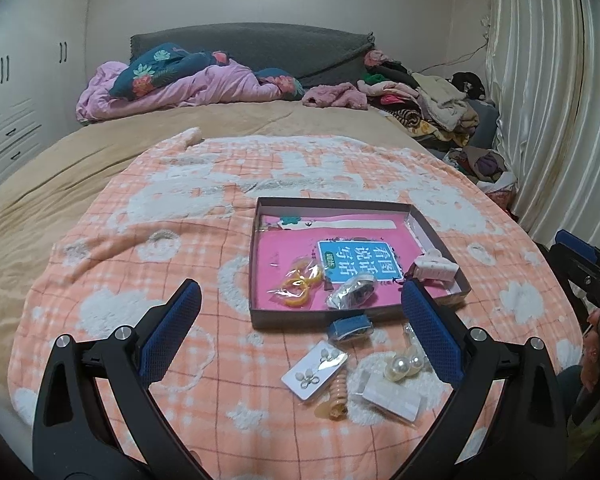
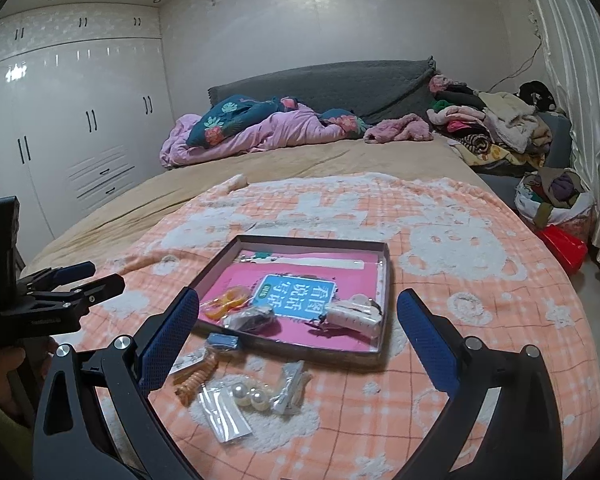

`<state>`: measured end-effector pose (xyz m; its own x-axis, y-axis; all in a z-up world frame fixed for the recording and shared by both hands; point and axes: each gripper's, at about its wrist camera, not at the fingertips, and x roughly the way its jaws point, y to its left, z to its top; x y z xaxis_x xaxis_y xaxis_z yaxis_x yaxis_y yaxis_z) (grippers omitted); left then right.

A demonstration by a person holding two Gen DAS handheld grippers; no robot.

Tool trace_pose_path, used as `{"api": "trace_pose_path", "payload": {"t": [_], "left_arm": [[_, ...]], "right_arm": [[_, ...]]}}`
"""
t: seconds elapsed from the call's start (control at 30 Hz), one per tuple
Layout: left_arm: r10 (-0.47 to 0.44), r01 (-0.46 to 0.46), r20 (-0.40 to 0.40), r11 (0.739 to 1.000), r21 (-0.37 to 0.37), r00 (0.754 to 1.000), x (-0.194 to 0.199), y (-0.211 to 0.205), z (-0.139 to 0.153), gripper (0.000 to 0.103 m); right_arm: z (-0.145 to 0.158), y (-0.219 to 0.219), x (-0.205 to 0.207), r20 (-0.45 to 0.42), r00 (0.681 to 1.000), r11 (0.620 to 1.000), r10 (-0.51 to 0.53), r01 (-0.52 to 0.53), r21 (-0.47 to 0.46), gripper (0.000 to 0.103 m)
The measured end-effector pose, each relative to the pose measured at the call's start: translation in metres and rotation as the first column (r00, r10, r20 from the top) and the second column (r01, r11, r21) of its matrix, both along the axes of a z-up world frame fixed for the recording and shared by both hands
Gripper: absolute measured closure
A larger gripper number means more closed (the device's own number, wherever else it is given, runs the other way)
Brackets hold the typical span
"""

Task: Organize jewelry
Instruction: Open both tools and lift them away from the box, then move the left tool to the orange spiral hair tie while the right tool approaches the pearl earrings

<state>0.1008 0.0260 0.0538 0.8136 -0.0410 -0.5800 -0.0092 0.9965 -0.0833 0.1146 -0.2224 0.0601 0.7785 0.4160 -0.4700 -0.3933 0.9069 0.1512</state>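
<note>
Orange checked fleece blanket (image 1: pixel 120 264): soft, tufted, yielding under load. Shallow cardboard box (image 1: pixel 256 264): rigid walls, pink glossy liner, already holding bagged yellow hoops (image 1: pixel 298 286), a dark bagged piece (image 1: pixel 350 292) and a white claw clip (image 1: pixel 434 266). Loose on the blanket just in front of the box: earring card (image 1: pixel 314 370), coiled orange hair tie (image 1: pixel 337 396), two smooth round pearls (image 1: pixel 401 365), small blue item (image 1: pixel 350 326). Left gripper (image 1: pixel 300 332) spread wide, empty. Right gripper (image 2: pixel 298 340) spread wide, empty. Recommended: pinch flat card by its edges; expect pearls to roll.
</note>
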Motion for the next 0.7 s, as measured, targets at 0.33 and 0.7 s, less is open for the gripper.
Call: {"api": "trace_pose_path", "payload": {"t": [0.33, 0.7], "left_arm": [[-0.001, 0.001, -0.028, 1.0, 0.008, 1.0, -0.013, 0.007, -0.01, 0.009], [-0.045, 0.043, -0.075, 0.999, -0.033, 0.996, -0.029, 0.012, -0.032, 0.01]], "right_arm": [[-0.001, 0.008, -0.014, -0.014, 0.999, 1.0, 0.029, -0.029, -0.008, 0.004], [-0.02, 0.015, -0.017, -0.077, 0.996, 0.998, 0.055, -0.057, -0.016, 0.004]]}}
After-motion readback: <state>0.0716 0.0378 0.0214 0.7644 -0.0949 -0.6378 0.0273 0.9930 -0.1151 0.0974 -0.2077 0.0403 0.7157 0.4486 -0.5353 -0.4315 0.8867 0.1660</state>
